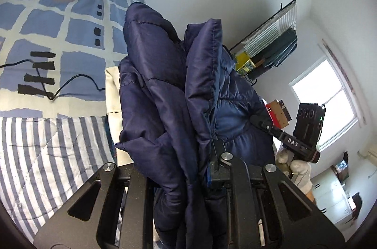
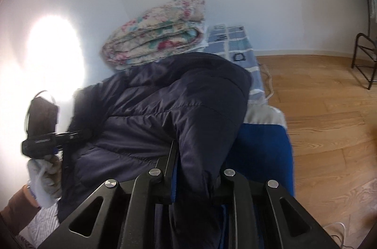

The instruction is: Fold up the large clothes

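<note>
Currently the dark navy quilted puffer jacket [image 1: 169,88] hangs between the two grippers, lifted above the bed with the blue-and-white checked cover [image 1: 70,20]. The left gripper [image 1: 188,169] pinches a bunched fold of the jacket; its fingers [image 1: 218,164] are nearly closed on the fabric, which rises from them toward the centre of the left wrist view. The right gripper [image 2: 195,178] likewise grips a fold of the same jacket [image 2: 165,107], with its fingers [image 2: 172,161] close together on the cloth at lower centre of the right wrist view.

Each gripper appears in the other's view: the right gripper [image 1: 266,124] enters the fabric at centre right, and the left gripper [image 2: 80,133] at centre left, held by a gloved hand [image 2: 44,176]. The garment's held edge therefore spans side to side between the two grips, with the bulk bunched ahead of both sets of fingers.

The bed lies below and beyond the fingers, at left in the left wrist view. Neither hand appears clearly nearer to it. Laying the jacket down likely requires both grips to descend together, keeping the span taut.
</note>
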{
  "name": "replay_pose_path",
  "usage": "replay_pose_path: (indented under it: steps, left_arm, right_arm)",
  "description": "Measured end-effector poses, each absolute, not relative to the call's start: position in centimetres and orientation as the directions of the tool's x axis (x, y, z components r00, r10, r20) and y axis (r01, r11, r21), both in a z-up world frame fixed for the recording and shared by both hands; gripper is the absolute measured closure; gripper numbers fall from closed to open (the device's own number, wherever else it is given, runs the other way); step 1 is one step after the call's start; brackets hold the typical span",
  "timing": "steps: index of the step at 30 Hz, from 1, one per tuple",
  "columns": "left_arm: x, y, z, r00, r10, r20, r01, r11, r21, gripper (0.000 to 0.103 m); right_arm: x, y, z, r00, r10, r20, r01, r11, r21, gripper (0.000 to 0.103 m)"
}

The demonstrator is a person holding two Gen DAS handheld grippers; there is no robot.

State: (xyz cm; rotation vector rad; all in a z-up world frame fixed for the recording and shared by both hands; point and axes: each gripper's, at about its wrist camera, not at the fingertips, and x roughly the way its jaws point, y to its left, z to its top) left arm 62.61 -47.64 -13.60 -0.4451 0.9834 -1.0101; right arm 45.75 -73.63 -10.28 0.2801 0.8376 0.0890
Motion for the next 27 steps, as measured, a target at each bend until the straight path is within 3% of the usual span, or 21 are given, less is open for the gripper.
replay_pose_path:
  steps: [3, 7, 10, 13, 22, 27]
  left_arm:
    - [62.7, -48.2, -14.1, 0.172, -0.864, -0.473, 0.477, 0.493, -0.727, 0.086]
    - [63.1, -47.5, -15.2, 0.164, -0.861, -0.482, 0.45, 0.5, -0.74, 0.08]
    - [63.2, -47.1, -15.3, 0.162, -0.853, -0.497, 0.444, 0.512, -0.735, 0.069]
    - [63.1, -46.9, -15.5, 0.177, -0.842, -0.509, 0.449, 0.529, -0.72, 0.066]
    - [61.1, -47.6, -14.6, 0.247, -0.78, -0.575, 0.481, 0.614, -0.626, 0.066]
    - [60.4, -46.9, -13.8, 0.253, -0.772, -0.582, 0.471, 0.624, -0.623, 0.065]
  right_arm:
    - [45.8, -74.1, -10.4, 0.66, 0.159, -0.734, 0.06, 0.963, 0.262, 0.086]
    - [45.4, -75.1, -10.8, 0.666, 0.158, -0.729, 0.102, 0.949, 0.299, 0.074]
    - [44.4, -75.8, -10.8, 0.677, 0.188, -0.711, 0.104, 0.932, 0.346, 0.074]
    - [44.0, -76.2, -11.1, 0.668, 0.187, -0.72, 0.111, 0.932, 0.346, 0.079]
    - [44.6, -75.0, -11.4, 0.635, 0.087, -0.768, 0.18, 0.95, 0.256, 0.082]
    - [43.9, -74.8, -10.7, 0.648, 0.042, -0.761, 0.226, 0.943, 0.245, 0.078]
